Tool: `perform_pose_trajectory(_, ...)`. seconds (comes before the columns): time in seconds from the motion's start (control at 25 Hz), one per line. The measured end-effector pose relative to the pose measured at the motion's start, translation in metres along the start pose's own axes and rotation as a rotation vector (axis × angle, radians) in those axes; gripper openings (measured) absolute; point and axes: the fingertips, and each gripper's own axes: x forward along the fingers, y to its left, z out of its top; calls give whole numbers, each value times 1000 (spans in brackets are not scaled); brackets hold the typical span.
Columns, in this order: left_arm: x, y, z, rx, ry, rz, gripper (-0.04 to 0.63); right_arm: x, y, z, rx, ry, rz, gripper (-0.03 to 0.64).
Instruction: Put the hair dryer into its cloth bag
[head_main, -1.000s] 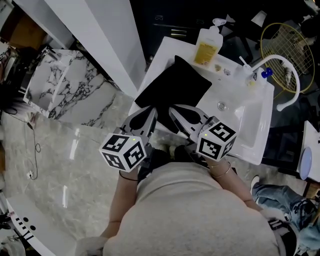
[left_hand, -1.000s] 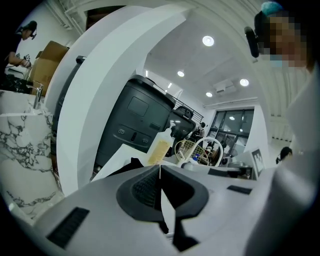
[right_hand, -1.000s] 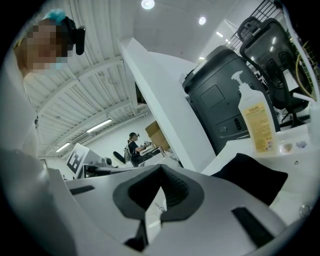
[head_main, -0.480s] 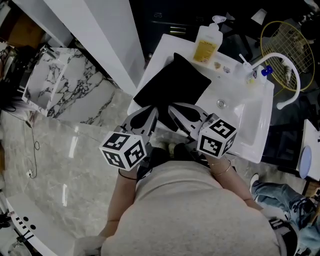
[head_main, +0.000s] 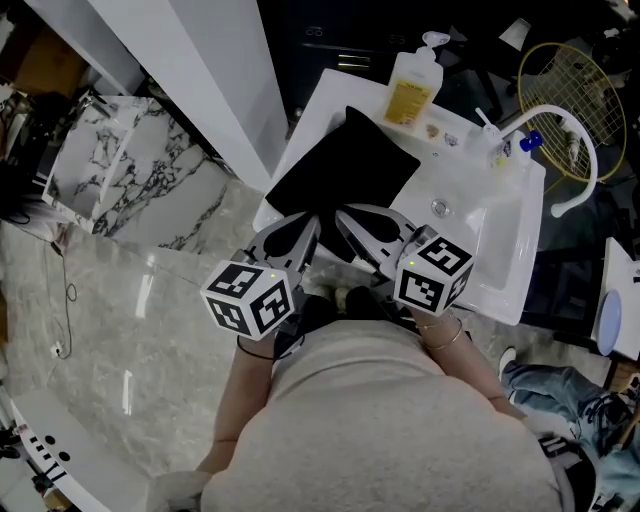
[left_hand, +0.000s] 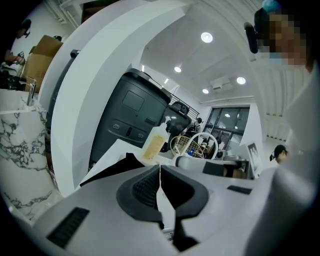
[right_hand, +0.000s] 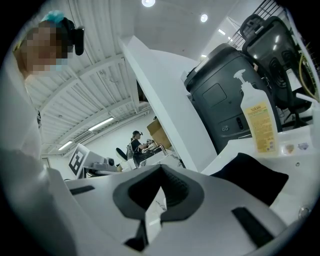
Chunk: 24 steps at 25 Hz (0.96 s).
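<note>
We hold the left claw (head_main: 308, 224) and right claw (head_main: 342, 216) clenched, empty. Cloth bag (head_main: 345, 170): just ahead of both, black and flat.

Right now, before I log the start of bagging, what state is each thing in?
Left gripper: shut, empty.
Right gripper: shut, empty.
Black cloth bag: lying on the sink counter, not held.
Soap pump bottle: upright, behind the bag.
</note>
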Motion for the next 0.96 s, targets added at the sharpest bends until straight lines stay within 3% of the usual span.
perform_pose_trajectory(0.44,-2,1,-4,9,11,5,11,6,1,-12,-33,57,19,-2)
perform_pose_trajectory(0.64,-1,2,-12,49,47,30,11,3,0,-21,-85,126,41,-2)
perform_pose_trajectory(0.96,1,10,-6,46,39,30,11,3,-2,-8,-176,171,66,-2)
